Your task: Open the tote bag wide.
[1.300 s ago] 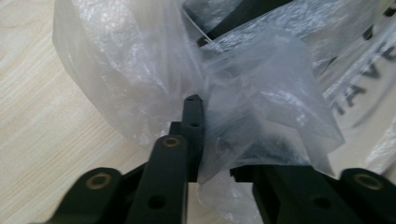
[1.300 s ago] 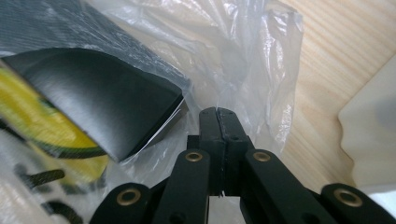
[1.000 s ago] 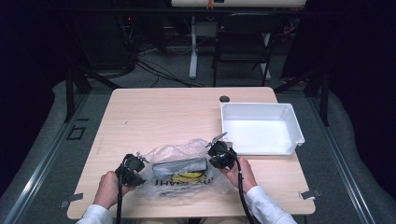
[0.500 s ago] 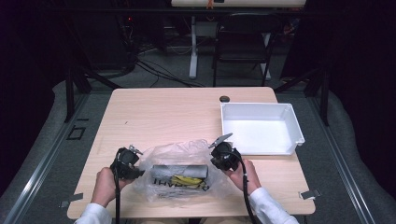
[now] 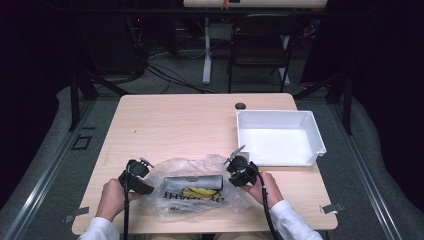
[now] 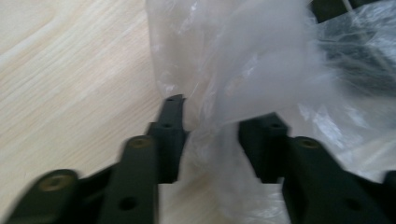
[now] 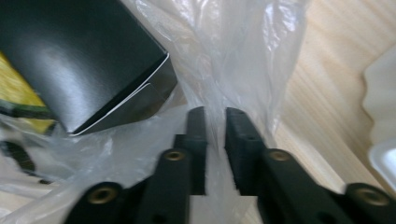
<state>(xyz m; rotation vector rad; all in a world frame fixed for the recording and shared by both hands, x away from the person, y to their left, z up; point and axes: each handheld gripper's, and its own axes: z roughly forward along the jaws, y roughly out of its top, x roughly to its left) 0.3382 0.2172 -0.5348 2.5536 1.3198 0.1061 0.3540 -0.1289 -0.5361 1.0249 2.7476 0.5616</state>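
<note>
A crumpled clear plastic bag with dark print lies near the table's front edge. Inside it are a long black box and something yellow. My left gripper is at the bag's left end, my right gripper at its right end. In the left gripper view the left gripper has just been opening; bag film hangs loose between its wide-apart jaws. In the right gripper view the right gripper has also just been opening; a narrow gap shows, with thin film running through it beside the black box.
An empty white tray stands at the right of the wooden table, just behind my right gripper. A small dark grommet sits at the table's far edge. A chair and cables are on the floor beyond.
The left gripper has edged outward to the left and the bag has been spread wider between the two grippers. The black box inside lies flatter and plainer to see.
</note>
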